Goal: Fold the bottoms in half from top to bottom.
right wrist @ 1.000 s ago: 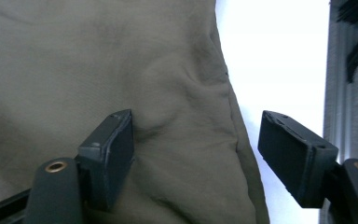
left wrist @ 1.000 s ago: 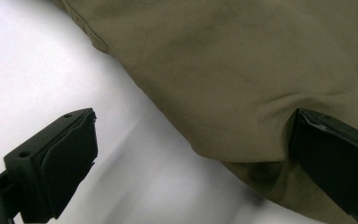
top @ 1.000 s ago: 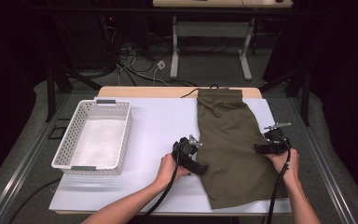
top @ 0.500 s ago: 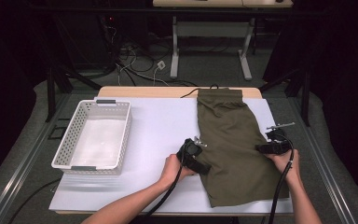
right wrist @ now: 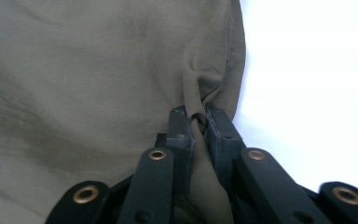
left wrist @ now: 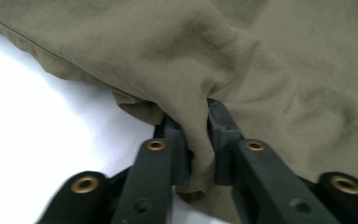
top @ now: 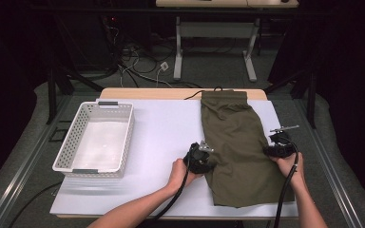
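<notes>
The olive shorts (top: 237, 142) lie lengthwise, waistband at the far edge, both tongs (top: 203, 159) (top: 276, 148) just clenched onto their side edges.

a white mat (top: 166, 133) covers the table (top: 147, 93), whose bare far edge shows along the top of the mat. a perforated basket (top: 66, 149) sits on the mat at centre left of the frame. a pair of shorts (top: 237, 137) lies on the mat at centre right, waistband toward the top. the left gripper (top: 205, 160) is at the shorts' left edge, the right gripper (top: 274, 150) at their right edge. desk legs (top: 178, 52) and cables (top: 138, 64) stand behind the table, upper centre.
</notes>
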Demonstrator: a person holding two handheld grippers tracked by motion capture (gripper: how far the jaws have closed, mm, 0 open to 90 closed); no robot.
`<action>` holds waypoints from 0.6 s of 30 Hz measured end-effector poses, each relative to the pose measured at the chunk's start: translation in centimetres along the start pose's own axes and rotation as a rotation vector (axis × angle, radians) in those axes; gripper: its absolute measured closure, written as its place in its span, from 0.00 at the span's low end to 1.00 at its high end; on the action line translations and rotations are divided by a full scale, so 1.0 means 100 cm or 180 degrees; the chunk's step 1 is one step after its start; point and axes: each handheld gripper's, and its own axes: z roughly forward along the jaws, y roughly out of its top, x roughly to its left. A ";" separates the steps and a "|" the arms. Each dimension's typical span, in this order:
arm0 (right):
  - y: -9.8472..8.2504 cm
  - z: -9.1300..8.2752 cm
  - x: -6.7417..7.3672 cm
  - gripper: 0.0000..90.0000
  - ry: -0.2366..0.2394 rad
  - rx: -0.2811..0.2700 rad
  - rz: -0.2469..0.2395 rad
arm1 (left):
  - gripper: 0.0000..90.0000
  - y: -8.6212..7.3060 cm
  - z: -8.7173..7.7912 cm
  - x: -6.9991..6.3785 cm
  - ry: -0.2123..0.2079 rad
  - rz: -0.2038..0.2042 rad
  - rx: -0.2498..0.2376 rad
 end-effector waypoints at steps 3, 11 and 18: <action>-0.001 -0.001 0.002 0.93 -0.0016 0.0002 0.0007 | 0.96 -0.002 -0.001 0.002 -0.0041 -0.0019 -0.0043; -0.004 -0.006 0.009 0.94 0.0013 0.0074 -0.0005 | 0.96 -0.007 -0.012 0.008 -0.0141 -0.0078 -0.0089; -0.002 -0.010 0.004 0.67 -0.0027 0.0005 -0.0010 | 0.49 -0.004 -0.013 0.010 -0.0103 -0.0189 -0.0044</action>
